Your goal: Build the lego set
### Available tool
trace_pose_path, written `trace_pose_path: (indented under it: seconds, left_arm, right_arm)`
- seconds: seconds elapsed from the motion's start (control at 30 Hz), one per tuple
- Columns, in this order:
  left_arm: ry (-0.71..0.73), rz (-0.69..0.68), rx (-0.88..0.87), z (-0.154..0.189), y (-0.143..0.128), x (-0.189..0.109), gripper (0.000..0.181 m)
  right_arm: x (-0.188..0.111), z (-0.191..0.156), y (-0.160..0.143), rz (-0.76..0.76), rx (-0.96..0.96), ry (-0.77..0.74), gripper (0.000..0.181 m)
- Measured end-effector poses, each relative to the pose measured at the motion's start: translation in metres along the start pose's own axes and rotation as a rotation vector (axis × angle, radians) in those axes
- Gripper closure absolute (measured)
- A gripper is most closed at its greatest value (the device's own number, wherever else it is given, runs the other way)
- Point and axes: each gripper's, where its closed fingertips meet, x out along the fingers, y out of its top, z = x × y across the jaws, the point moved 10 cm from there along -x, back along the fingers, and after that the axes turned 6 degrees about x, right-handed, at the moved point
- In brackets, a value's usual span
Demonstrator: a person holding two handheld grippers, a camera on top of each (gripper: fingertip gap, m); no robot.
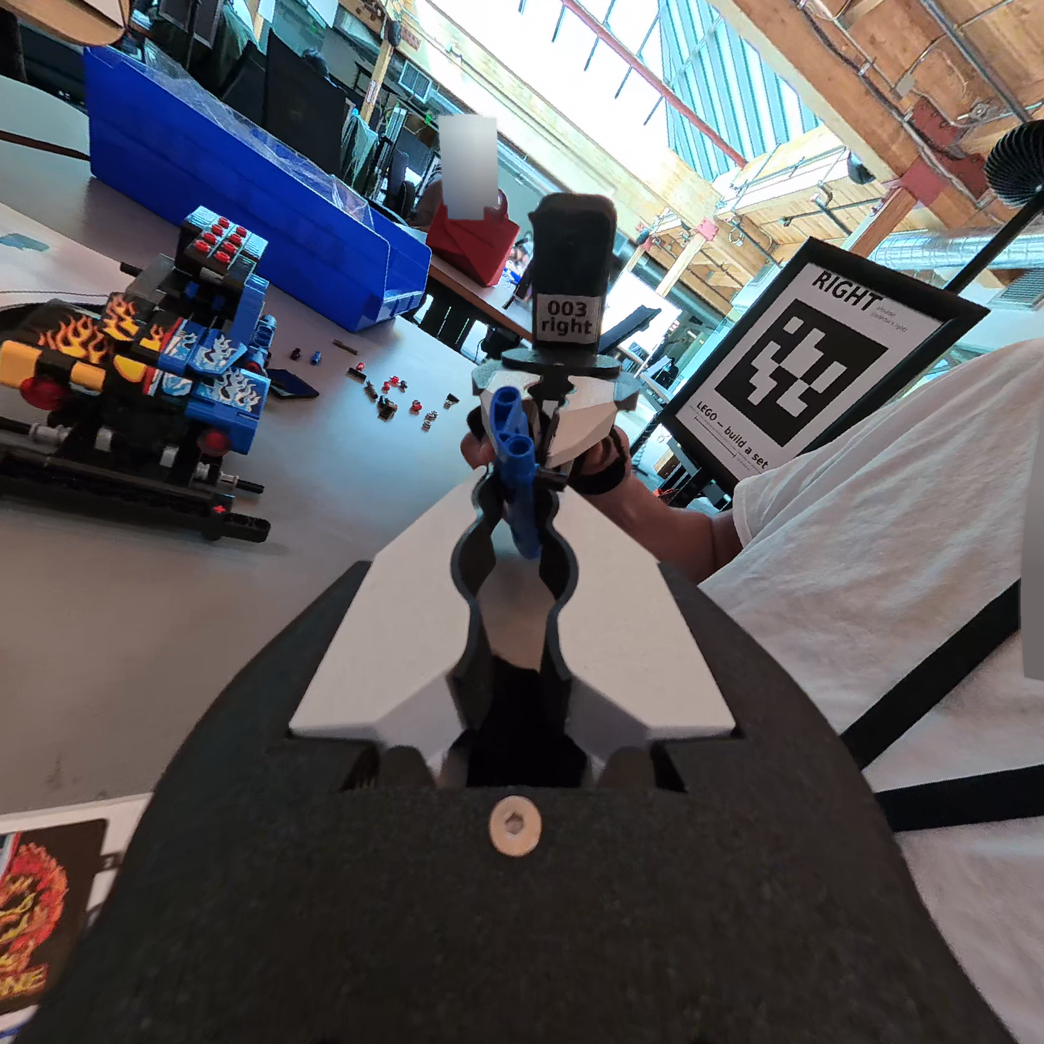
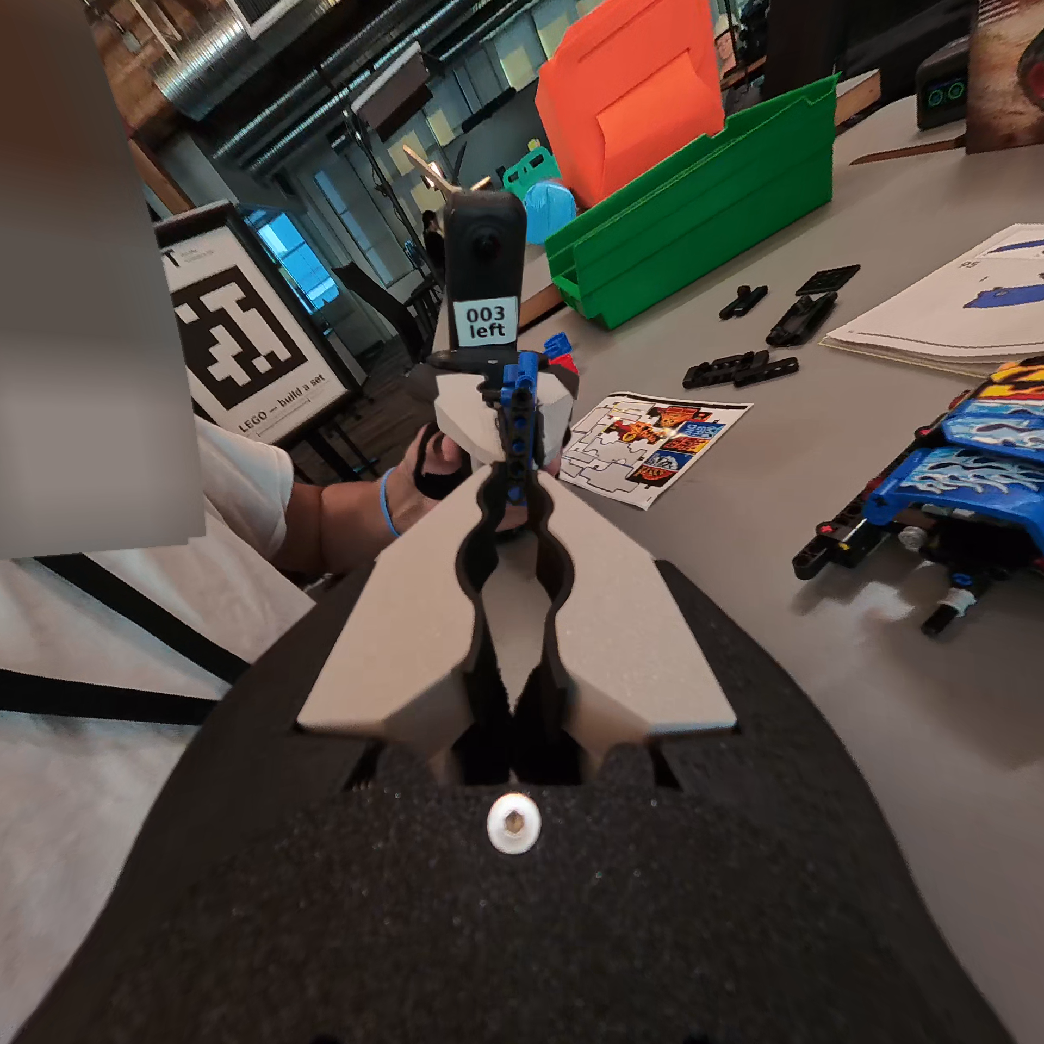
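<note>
My left gripper (image 1: 517,488) is shut on a small blue Lego piece (image 1: 511,446) and holds it up above the table. My right gripper (image 2: 514,474) faces it tip to tip and is shut on a thin black beam with blue pins (image 2: 517,438), which meets the blue piece (image 2: 522,367). The right gripper also shows in the left wrist view (image 1: 545,407), and the left gripper in the right wrist view (image 2: 508,407). The partly built blue, flame-patterned Lego vehicle (image 1: 141,384) (image 2: 960,480) sits on the grey table, apart from both grippers.
Small loose parts (image 1: 390,390) lie by the vehicle, near a blue bin (image 1: 226,186). A sticker sheet (image 2: 649,446), black beams (image 2: 740,367), an instruction booklet (image 2: 960,299) and a green bin (image 2: 706,226) lie on the table. A framed marker sign (image 1: 802,367) stands behind. Left and right tips are no more than a few centimetres apart.
</note>
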Motion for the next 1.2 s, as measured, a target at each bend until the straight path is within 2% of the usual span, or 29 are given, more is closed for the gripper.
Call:
trace_pose_path:
  seconds: [0.17, 0.43, 0.47, 0.53, 0.6, 0.7, 0.77, 0.87, 1.0, 1.03, 1.13, 1.2]
  left_arm:
    - [-0.033, 0.066, -0.065, -0.001, -0.001, 0.001, 0.174]
    - [-0.053, 0.057, -0.053, 0.000, 0.001, 0.000, 0.174]
    - [-0.086, 0.033, -0.039, 0.002, 0.002, 0.000, 0.173]
    - [-0.135, 0.015, 0.011, 0.009, 0.004, 0.000, 0.173]
    - [-0.299, -0.005, -0.009, 0.020, 0.003, 0.004, 0.174]
    - [-0.466, -0.051, -0.048, 0.032, -0.002, 0.013, 0.173]
    - [-0.492, -0.069, -0.042, 0.036, -0.004, 0.017, 0.173]
    - [-0.526, -0.113, -0.074, 0.036, -0.008, 0.020, 0.173]
    - [-0.490, -0.101, -0.156, 0.025, -0.009, 0.018, 0.173]
    - [-0.465, -0.113, -0.164, 0.022, -0.009, 0.018, 0.173]
    - [-0.375, -0.145, -0.118, 0.019, -0.012, 0.018, 0.173]
    - [-0.277, -0.133, -0.068, 0.016, -0.010, 0.017, 0.173]
  right_arm:
    - [0.003, -0.003, 0.000, 0.002, -0.019, -0.015, 0.175]
    - [0.003, -0.009, 0.007, -0.031, -0.102, -0.053, 0.175]
    - [0.004, -0.012, 0.008, -0.025, -0.110, -0.022, 0.173]
    - [0.004, -0.013, 0.010, -0.002, -0.024, 0.108, 0.156]
    - [0.006, -0.011, 0.009, -0.010, 0.130, 0.287, 0.144]
    - [0.014, -0.013, 0.003, 0.013, 0.247, 0.507, 0.138]
    - [0.022, -0.012, -0.005, -0.030, 0.293, 0.554, 0.134]
    - [0.024, -0.011, -0.009, -0.031, 0.338, 0.632, 0.140]
    - [0.021, -0.010, -0.009, -0.018, 0.324, 0.644, 0.140]
    - [0.021, -0.009, -0.009, -0.022, 0.317, 0.618, 0.138]
    - [0.019, -0.005, -0.010, -0.049, 0.222, 0.483, 0.154]
    - [0.016, -0.003, -0.007, -0.056, 0.207, 0.419, 0.152]
